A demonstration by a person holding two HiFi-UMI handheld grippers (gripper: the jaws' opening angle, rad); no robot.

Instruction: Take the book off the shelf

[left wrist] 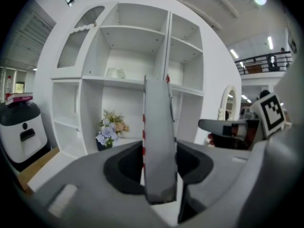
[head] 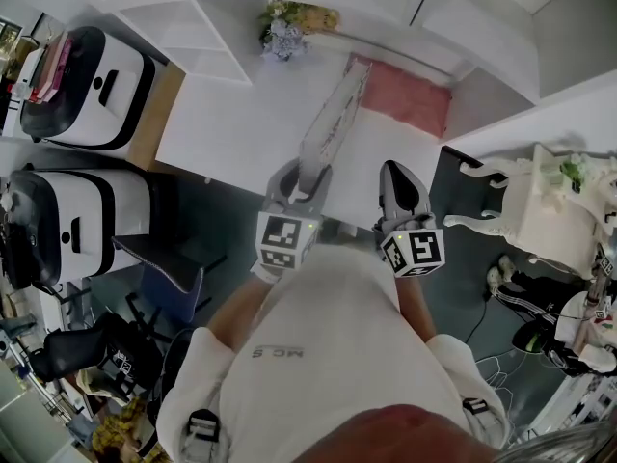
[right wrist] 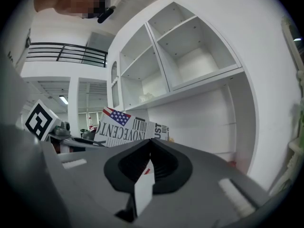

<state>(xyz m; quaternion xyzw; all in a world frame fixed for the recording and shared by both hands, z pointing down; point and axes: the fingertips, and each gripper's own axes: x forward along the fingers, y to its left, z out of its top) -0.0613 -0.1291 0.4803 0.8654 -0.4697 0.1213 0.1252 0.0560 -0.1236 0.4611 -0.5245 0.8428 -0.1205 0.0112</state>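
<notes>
The book [head: 333, 119] is clear of the shelf and hangs edge-on over the white table [head: 222, 123]. My left gripper [head: 294, 186] is shut on its near end. In the left gripper view the book [left wrist: 159, 137] stands upright between the jaws of that gripper [left wrist: 159, 175], grey with red stripes down its left edge. My right gripper [head: 400, 196] hovers just right of the book and does not touch it. In the right gripper view its fingertips [right wrist: 151, 144] meet, and the book's flag-printed cover [right wrist: 128, 127] shows beyond them to the left. I cannot identify a white sliver in the hollow between these jaws.
The white shelf unit [left wrist: 118, 56] stands ahead with open compartments. A bunch of flowers [head: 284, 32] and a pink mat [head: 410, 95] lie on the table. Two white machines [head: 87, 85] stand at the left, and an ornate white piece of furniture [head: 540, 201] at the right.
</notes>
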